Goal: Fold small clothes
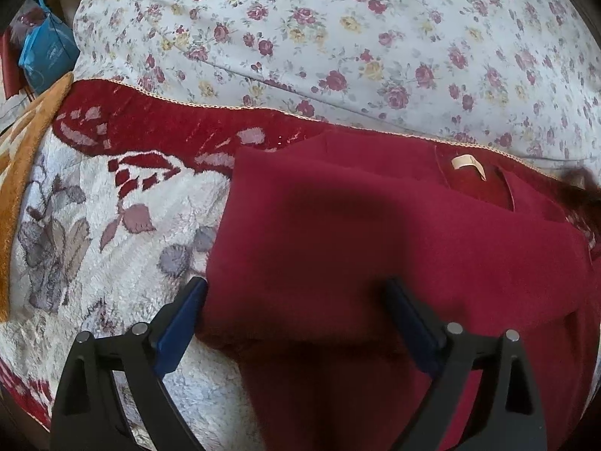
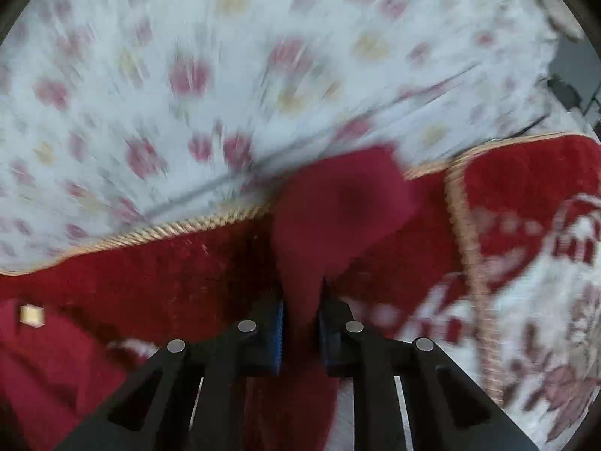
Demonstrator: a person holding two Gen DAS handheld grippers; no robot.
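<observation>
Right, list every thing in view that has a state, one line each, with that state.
Left gripper: open, jaws straddling the garment's edge, not pinching.
Right gripper: shut on a lifted fold of the garment.
Dark red garment: lying partly folded on the blanket, neck label showing.
Neck label: exposed, facing up.
Red and white blanket: spread flat under the garment.
Floral sheet: spread beyond the blanket.

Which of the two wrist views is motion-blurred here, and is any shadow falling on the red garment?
Right wrist view: heavy motion smear over the floral sheet and blanket trim, though the right tongs, clamped on red cloth, stay sharp. Left wrist view: sharp apart from fisheye bending; a broad soft shadow darkens the red garment ahead of the open left tongs.
</observation>
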